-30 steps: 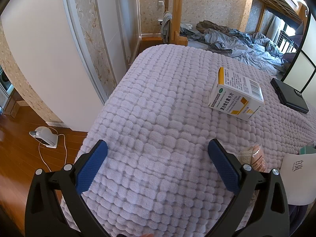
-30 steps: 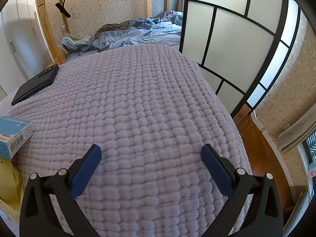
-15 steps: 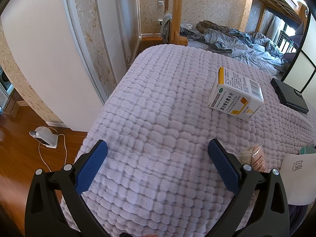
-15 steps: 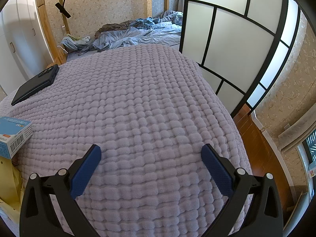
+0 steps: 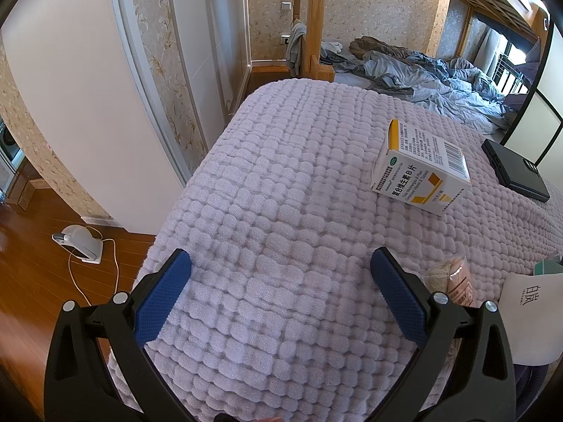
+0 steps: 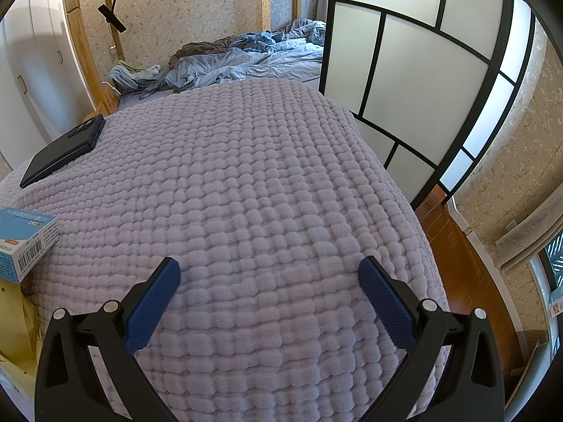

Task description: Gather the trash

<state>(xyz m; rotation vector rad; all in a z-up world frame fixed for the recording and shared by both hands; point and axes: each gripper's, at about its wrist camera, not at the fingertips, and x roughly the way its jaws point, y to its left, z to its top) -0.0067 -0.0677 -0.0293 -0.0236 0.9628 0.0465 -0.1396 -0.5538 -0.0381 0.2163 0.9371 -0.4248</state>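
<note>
A white and yellow medicine box (image 5: 420, 176) lies on the lilac quilted bedspread (image 5: 281, 190), ahead and to the right of my left gripper (image 5: 279, 263), which is open and empty. A small pinkish wrapper (image 5: 454, 283) and a white paper bag (image 5: 531, 320) sit just right of its right finger. My right gripper (image 6: 265, 269) hovers open over bare bedspread (image 6: 264, 183). A blue and white box (image 6: 24, 242) rests at the left edge of the right wrist view, with yellow paper (image 6: 14, 334) below it.
A black phone (image 5: 513, 172) (image 6: 63, 151) lies farther back on the bed. Rumpled blue bedding (image 6: 246, 59) fills a wooden bunk behind. A white wall and a small device with a cord (image 5: 82, 246) stand left; a dark-framed screen (image 6: 422, 81) stands right.
</note>
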